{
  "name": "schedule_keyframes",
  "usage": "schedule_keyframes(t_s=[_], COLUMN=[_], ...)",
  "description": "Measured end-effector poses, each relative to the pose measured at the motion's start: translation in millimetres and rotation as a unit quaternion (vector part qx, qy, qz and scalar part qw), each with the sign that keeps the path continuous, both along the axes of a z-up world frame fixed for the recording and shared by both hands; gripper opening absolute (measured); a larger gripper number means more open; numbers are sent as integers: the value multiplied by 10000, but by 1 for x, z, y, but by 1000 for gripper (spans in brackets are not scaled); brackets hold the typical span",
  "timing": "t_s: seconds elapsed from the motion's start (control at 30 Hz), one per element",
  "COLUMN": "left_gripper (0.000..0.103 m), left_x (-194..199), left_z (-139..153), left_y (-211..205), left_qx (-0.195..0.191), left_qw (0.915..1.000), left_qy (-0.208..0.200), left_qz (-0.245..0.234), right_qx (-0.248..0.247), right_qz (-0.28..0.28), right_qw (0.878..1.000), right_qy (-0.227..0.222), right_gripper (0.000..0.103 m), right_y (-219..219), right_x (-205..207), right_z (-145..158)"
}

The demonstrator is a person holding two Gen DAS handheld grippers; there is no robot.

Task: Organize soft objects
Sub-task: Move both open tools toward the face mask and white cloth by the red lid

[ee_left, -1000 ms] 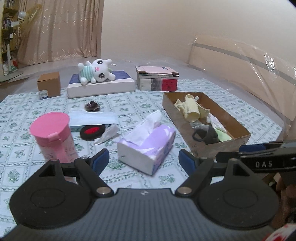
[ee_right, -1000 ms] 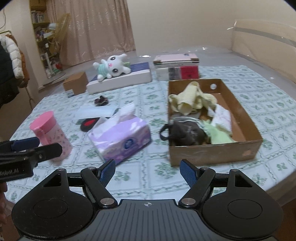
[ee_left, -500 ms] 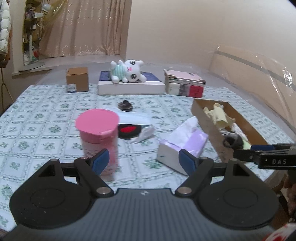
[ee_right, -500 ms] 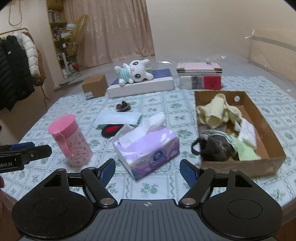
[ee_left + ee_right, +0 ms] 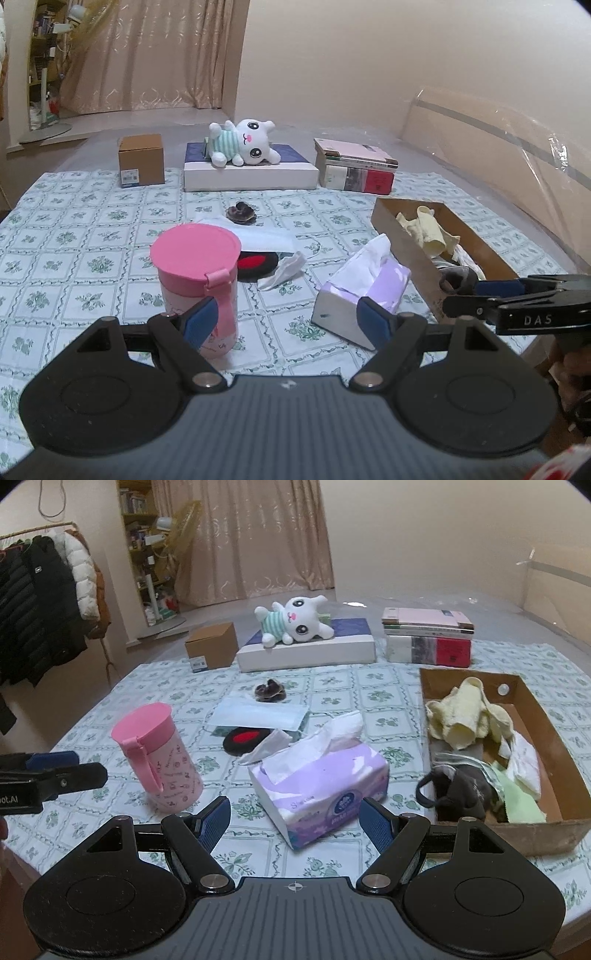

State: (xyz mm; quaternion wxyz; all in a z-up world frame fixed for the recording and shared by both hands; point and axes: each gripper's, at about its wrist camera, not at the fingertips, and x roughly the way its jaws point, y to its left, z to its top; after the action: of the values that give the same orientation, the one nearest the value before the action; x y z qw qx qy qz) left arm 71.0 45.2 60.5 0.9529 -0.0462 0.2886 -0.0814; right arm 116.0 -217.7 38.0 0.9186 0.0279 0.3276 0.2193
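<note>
Both grippers are pulling back from the cardboard box (image 5: 546, 716), which is holding yellow cloth (image 5: 461, 720). The left gripper (image 5: 288, 321) and right gripper (image 5: 295, 818) are hanging wide and empty, suggesting a drop-off is finished; the face mask (image 5: 258, 714) and plush rabbit (image 5: 295, 624) are lying unsorted.

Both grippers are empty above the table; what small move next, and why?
Probably ease the right gripper, open, toward the loose tissue beside the red-and-black pad. It lies outside the cardboard box, which already holds cloths. The left gripper faces the pink cup.
</note>
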Motion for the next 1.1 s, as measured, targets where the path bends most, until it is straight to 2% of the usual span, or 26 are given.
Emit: schedule_keyframes(t_s=[0.4, 0.57, 0.73, 0.8, 0.93, 1.1], left_gripper=[80, 80, 80, 80, 80, 80], left_x=[31, 55, 84, 100, 127, 156], left_z=[24, 40, 51, 51, 43, 34], left_y=[49, 80, 105, 114, 128, 138], left_qx=[249, 253, 537, 690, 749, 756], left_qw=[9996, 9994, 9982, 9972, 9967, 9958], left_qy=[-85, -115, -167, -108, 49, 174], left_qz=[-130, -220, -216, -247, -324, -479], right_qx=[-363, -606, -777, -777, -932, -1286], right_qz=[411, 786, 1172, 1268, 1554, 2070], right_qw=[9983, 9942, 9888, 9878, 9824, 9685], right_qy=[-212, -407, -507, -466, -451, -510], right_gripper=[76, 76, 76, 76, 76, 76], right_y=[16, 28, 40, 44, 55, 75], right_x=[32, 56, 86, 101, 127, 156], right_z=[5, 11, 14, 14, 13, 12])
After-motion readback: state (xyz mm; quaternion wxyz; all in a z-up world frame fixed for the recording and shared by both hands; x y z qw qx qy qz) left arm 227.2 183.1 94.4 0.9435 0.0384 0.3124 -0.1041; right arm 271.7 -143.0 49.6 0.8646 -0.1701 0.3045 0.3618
